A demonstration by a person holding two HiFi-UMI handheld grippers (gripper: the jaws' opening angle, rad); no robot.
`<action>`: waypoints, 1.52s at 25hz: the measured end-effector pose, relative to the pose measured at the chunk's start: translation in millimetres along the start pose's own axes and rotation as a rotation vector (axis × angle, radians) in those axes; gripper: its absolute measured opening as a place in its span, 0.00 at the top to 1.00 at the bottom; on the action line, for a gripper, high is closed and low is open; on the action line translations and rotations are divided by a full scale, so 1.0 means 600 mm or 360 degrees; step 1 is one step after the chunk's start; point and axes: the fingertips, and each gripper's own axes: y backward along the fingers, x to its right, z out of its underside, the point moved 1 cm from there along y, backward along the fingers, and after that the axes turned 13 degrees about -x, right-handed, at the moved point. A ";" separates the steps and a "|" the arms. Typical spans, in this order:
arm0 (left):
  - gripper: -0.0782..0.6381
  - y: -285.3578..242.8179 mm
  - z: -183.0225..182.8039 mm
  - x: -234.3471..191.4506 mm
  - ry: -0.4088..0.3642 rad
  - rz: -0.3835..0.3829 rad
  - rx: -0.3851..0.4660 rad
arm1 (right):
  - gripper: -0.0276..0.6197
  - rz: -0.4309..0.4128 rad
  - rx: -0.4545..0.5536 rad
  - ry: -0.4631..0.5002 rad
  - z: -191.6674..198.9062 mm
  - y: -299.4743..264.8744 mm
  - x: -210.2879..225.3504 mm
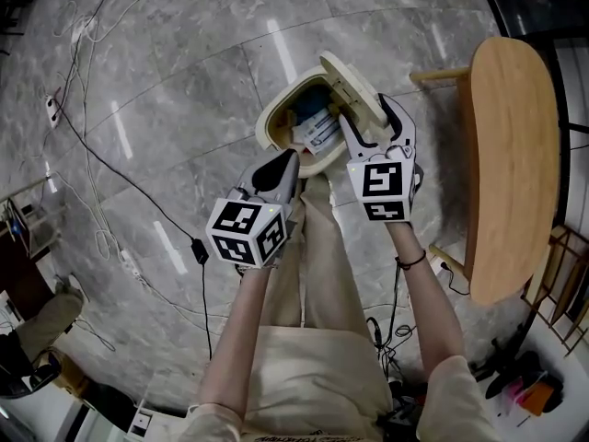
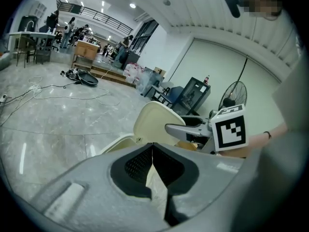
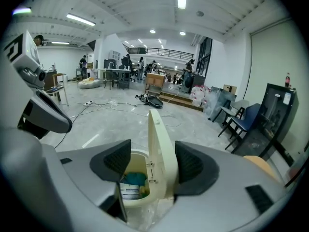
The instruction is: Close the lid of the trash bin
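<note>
A cream trash bin (image 1: 276, 122) stands on the grey floor with its lid (image 1: 354, 86) raised upright. Inside lie a white packet (image 1: 317, 132) and something blue. My right gripper (image 1: 366, 110) is open and straddles the lid. In the right gripper view the lid (image 3: 161, 149) stands between the two dark pads (image 3: 116, 161), nearer the right one, and I cannot tell if it touches. My left gripper (image 1: 289, 157) is shut and empty, hanging just in front of the bin. From the left gripper view (image 2: 152, 149) the lid (image 2: 154, 120) rises behind the shut jaws.
A wooden table (image 1: 511, 155) stands to the right of the bin. Black and white cables (image 1: 120, 182) and a power strip (image 1: 52, 109) run across the floor on the left. The person's trouser legs (image 1: 317, 256) are directly below the bin.
</note>
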 end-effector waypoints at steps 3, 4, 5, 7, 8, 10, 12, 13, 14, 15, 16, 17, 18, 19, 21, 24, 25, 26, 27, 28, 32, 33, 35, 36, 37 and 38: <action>0.86 0.001 0.015 -0.001 0.0007 -0.0034 -0.0013 | 0.52 -0.0025 0.0017 0.0019 0.004 0.003 -0.014; 0.86 0.001 0.020 -0.003 0.0018 -0.0041 -0.0012 | 0.52 -0.0032 0.0026 0.0021 0.004 0.004 -0.018; 0.86 0.002 0.024 -0.004 0.0032 -0.0042 -0.0008 | 0.52 -0.0036 0.0034 0.0021 0.004 0.006 -0.022; 0.86 0.007 0.034 -0.006 0.0055 -0.0034 0.0000 | 0.52 -0.0046 0.0049 0.0020 0.004 0.008 -0.035; 0.86 0.010 0.041 -0.007 0.0061 -0.0030 -0.0002 | 0.52 -0.0049 0.0053 0.0020 0.005 0.009 -0.042; 0.86 0.016 0.057 -0.008 0.0078 -0.0021 -0.0013 | 0.52 -0.0052 0.0051 0.0026 0.009 0.012 -0.058; 0.86 0.023 0.072 -0.012 0.0120 -0.0004 -0.0017 | 0.52 -0.0056 0.0041 0.0037 0.015 0.013 -0.074; 0.86 0.026 0.077 -0.015 0.0137 0.0006 -0.0018 | 0.52 -0.0054 0.0039 0.0039 0.017 0.013 -0.081; 0.86 0.029 0.081 -0.017 0.0145 0.0015 -0.0022 | 0.52 -0.0048 0.0037 0.0038 0.019 0.012 -0.087; 0.86 0.032 0.087 -0.019 0.0144 0.0025 -0.0030 | 0.52 -0.0040 0.0034 0.0037 0.021 0.012 -0.092; 0.86 0.035 0.093 -0.021 0.0144 0.0035 -0.0042 | 0.52 -0.0033 0.0029 0.0036 0.024 0.011 -0.099; 0.86 0.037 0.100 -0.024 0.0145 0.0045 -0.0054 | 0.52 -0.0029 0.0024 0.0032 0.026 0.011 -0.107; 0.86 0.039 0.106 -0.027 0.0144 0.0054 -0.0067 | 0.52 -0.0027 0.0019 0.0024 0.028 0.010 -0.116; 0.86 0.041 0.111 -0.032 0.0141 0.0062 -0.0078 | 0.52 -0.0027 0.0016 0.0015 0.030 0.009 -0.124; 0.86 0.045 0.117 -0.038 0.0132 0.0075 -0.0093 | 0.52 -0.0028 0.0008 0.0006 0.034 0.006 -0.138; 0.86 0.051 0.124 -0.044 0.0108 0.0100 -0.0113 | 0.52 -0.0031 -0.0004 0.0012 0.042 0.004 -0.153; 0.86 0.053 0.127 -0.047 0.0101 0.0109 -0.0120 | 0.52 -0.0030 -0.0008 0.0011 0.044 0.003 -0.158; 0.86 0.056 0.129 -0.050 0.0097 0.0115 -0.0127 | 0.52 -0.0029 -0.0013 0.0008 0.046 0.003 -0.162; 0.86 0.059 0.132 -0.054 0.0095 0.0120 -0.0132 | 0.52 -0.0027 -0.0017 0.0004 0.047 0.002 -0.166; 0.86 0.062 0.135 -0.059 0.0093 0.0124 -0.0137 | 0.52 -0.0026 -0.0021 0.0000 0.048 0.000 -0.170; 0.86 0.063 0.147 -0.071 0.0078 0.0142 -0.0155 | 0.52 -0.0027 -0.0022 -0.0014 0.058 -0.007 -0.187; 0.86 0.061 0.148 -0.075 0.0073 0.0145 -0.0158 | 0.52 -0.0029 -0.0018 -0.0011 0.060 -0.009 -0.191; 0.86 0.054 0.151 -0.083 0.0067 0.0147 -0.0163 | 0.52 -0.0048 -0.0009 -0.0003 0.064 -0.016 -0.200; 0.86 0.051 0.153 -0.088 0.0068 0.0144 -0.0166 | 0.52 -0.0065 -0.0007 0.0003 0.067 -0.020 -0.206; 0.86 0.049 0.157 -0.091 0.0071 0.0139 -0.0169 | 0.52 -0.0085 -0.0009 0.0014 0.071 -0.023 -0.214; 0.86 0.048 0.162 -0.094 0.0078 0.0134 -0.0173 | 0.52 -0.0105 -0.0012 0.0032 0.076 -0.025 -0.223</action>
